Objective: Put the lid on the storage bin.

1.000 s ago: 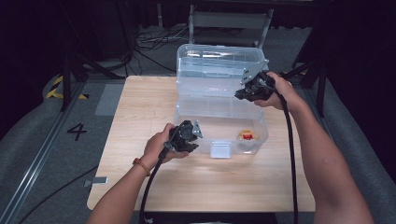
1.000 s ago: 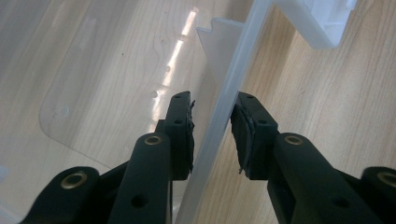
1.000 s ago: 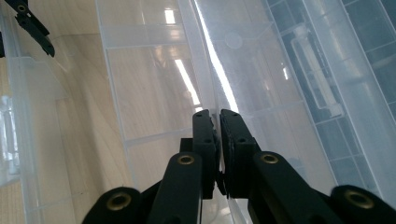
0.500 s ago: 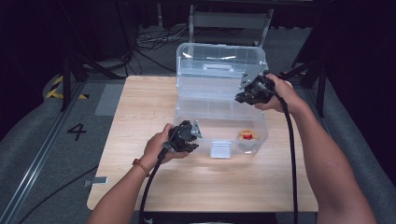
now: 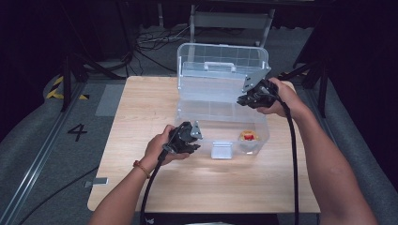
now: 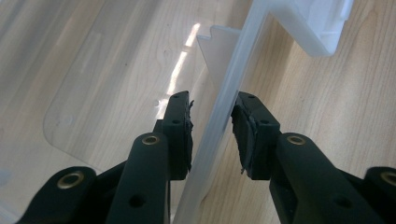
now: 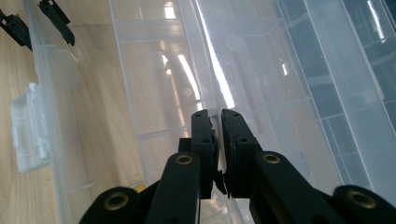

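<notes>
Currently you have both tools on the clear plastic box, which sits mid-table on the wooden table with its lid standing upright at the back edge.

Left gripper: at the box's near-left corner. Jaws straddle the front wall's rim, one pad inside, one outside. A slight gap shows on each side, so this is not a firm clamp, more a loose bracket on the wall.

Right gripper: at the right end of the lid, jaws pinched nearly together on the lid's edge.

Inside the box, near the front-right corner, lies a small yellow and red object. The white latch hangs at the middle of the front wall.

Step in hand, as I read it: lid work, likely swinging it down to close, with your left steadying the base.

Next move calls for keeping the right pinch secure while you follow the hinge's arc forward. Clear your left jaws off the rim before the lid meets it, or the inner pad gets trapped.
</notes>
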`<control>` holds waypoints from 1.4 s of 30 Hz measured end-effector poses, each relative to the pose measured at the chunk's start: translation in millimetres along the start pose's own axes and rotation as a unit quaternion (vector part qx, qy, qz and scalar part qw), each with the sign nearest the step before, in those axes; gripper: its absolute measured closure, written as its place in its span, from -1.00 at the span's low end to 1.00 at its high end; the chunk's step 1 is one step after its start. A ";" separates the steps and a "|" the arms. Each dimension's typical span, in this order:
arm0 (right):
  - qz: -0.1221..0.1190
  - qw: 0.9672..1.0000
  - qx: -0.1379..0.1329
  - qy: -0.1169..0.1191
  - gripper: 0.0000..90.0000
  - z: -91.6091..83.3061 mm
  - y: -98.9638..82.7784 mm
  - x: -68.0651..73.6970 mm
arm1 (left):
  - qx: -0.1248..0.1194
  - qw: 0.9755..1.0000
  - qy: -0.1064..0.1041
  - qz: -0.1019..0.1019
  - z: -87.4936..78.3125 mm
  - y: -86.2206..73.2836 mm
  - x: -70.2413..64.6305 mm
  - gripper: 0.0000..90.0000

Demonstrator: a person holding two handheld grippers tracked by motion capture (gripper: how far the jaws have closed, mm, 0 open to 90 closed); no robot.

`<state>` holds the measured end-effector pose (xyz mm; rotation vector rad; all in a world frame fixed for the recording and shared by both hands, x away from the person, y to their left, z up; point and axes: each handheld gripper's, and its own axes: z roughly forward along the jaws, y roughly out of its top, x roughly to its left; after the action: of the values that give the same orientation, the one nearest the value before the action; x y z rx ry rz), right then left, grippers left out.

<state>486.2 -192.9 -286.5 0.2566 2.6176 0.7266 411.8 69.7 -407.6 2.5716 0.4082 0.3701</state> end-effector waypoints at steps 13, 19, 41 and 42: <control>0.002 1.000 -0.021 0.006 0.87 -2.5 -8.5 9.7 | 0.019 0.999 0.000 0.041 -1.5 5.7 0.0 0.58; 0.007 1.000 -0.016 0.005 0.86 -4.0 -10.0 14.4 | -0.007 0.999 0.004 0.039 -5.7 3.9 -1.4 0.61; 0.006 0.999 -0.036 0.000 0.82 -3.9 -18.7 27.8 | -0.072 0.997 0.007 0.011 -14.0 -4.5 -1.9 0.55; 0.005 0.999 -0.035 0.000 0.82 -4.2 -19.2 28.4 | -0.070 0.997 0.008 0.012 -14.3 -4.4 -2.1 0.55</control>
<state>457.6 -203.1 -303.0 0.2484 2.5867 0.8194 404.1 78.8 -398.3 2.4400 0.3433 0.4127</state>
